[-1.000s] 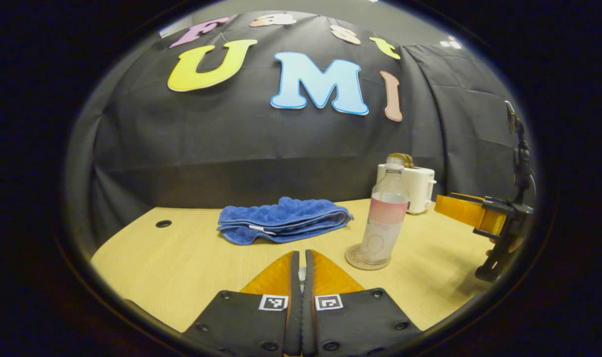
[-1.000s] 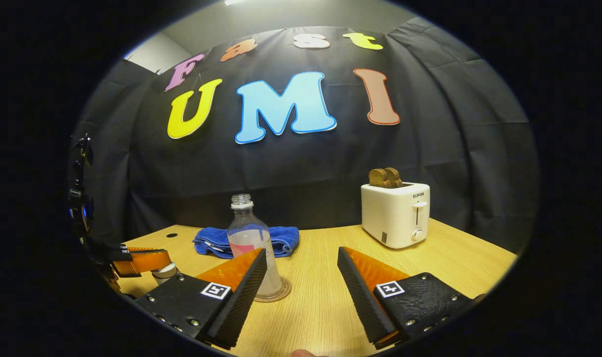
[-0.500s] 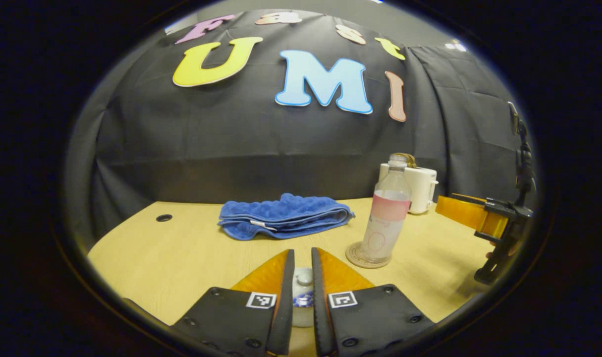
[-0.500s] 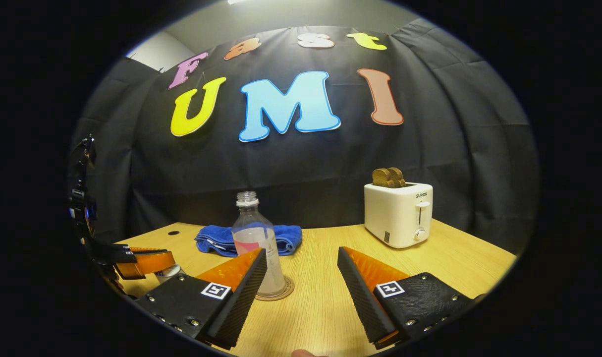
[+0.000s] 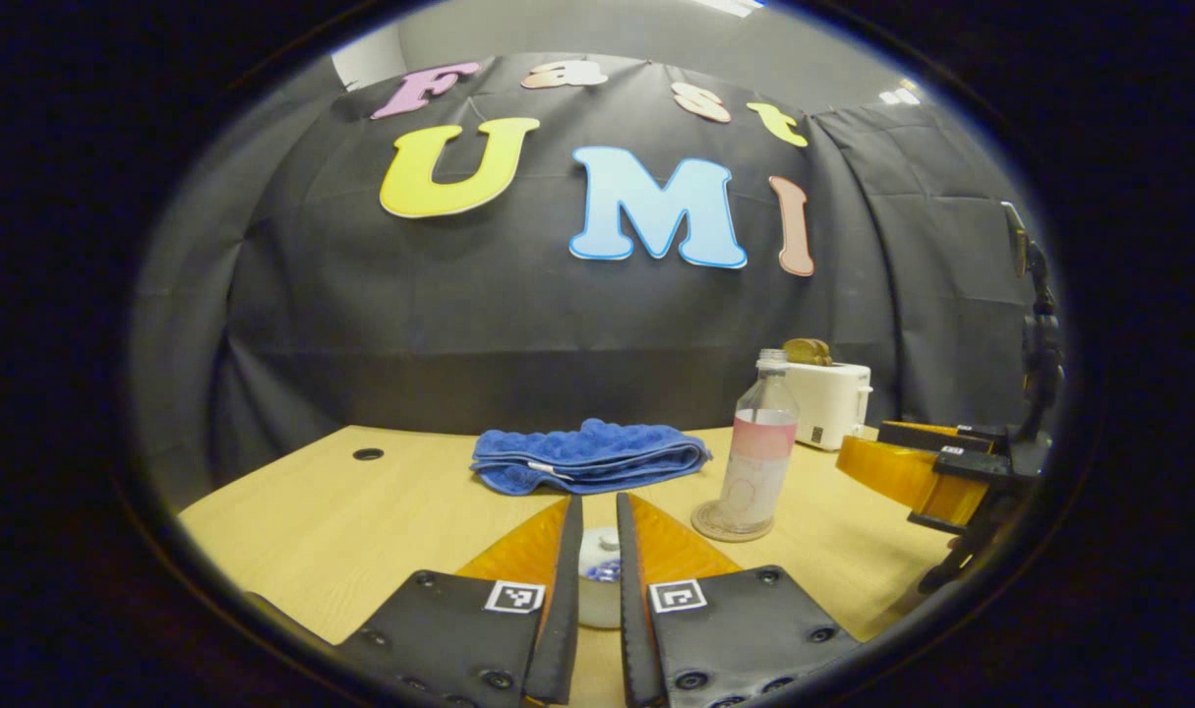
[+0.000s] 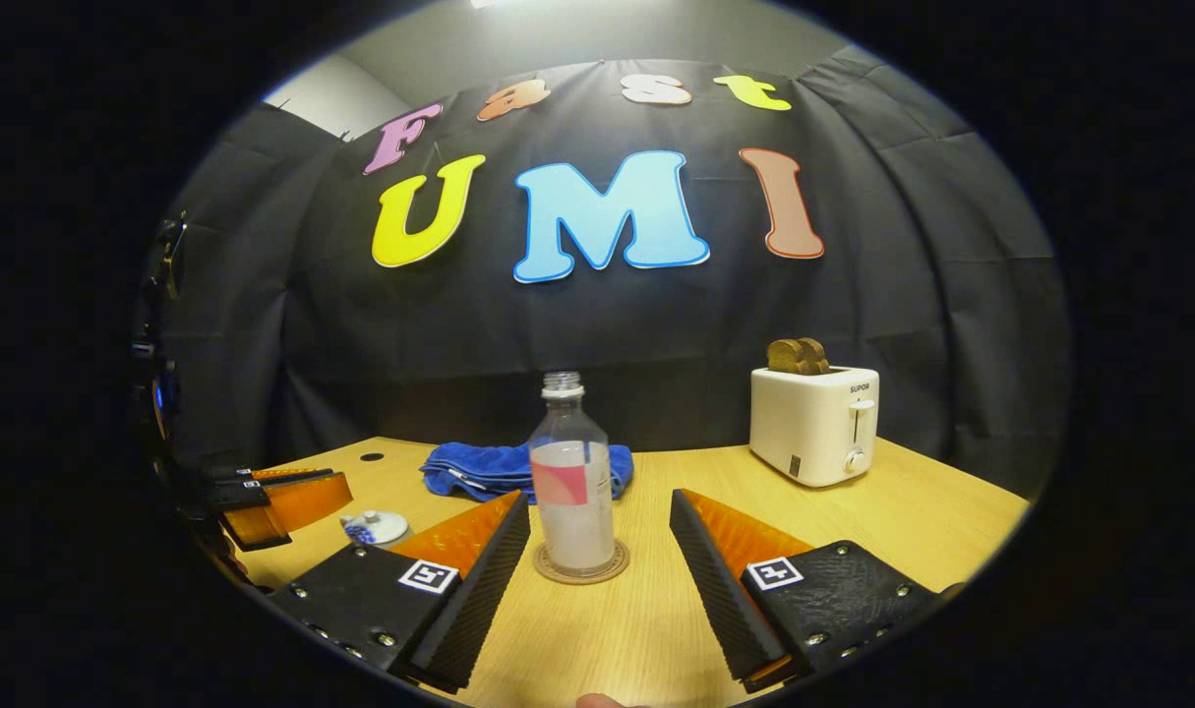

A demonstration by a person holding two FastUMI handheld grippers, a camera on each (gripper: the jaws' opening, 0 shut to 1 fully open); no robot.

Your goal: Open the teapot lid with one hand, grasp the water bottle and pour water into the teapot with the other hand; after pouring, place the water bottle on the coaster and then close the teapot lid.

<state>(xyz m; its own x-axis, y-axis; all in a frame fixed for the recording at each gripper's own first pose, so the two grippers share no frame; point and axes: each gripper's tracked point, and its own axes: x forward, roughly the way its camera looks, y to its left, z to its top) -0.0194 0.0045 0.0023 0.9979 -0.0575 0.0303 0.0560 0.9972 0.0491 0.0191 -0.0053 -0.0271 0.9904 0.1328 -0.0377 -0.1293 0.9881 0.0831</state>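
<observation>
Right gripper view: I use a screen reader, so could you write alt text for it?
A water bottle stands upright on a coaster on a wooden table, just ahead of the open right gripper. Behind lie a blue towel and a toaster holding bread.

A pale wood counter point(image 6: 853, 511) with a cable hole point(image 5: 368, 454) at 9 o'clock meets creased black cloth point(image 6: 951, 295); grey wall point(image 6: 577, 34) lit above at 12.

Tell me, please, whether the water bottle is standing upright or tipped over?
Upright: the water bottle stands on the coaster, neck up and uncapped, ahead of the open right gripper.
</observation>
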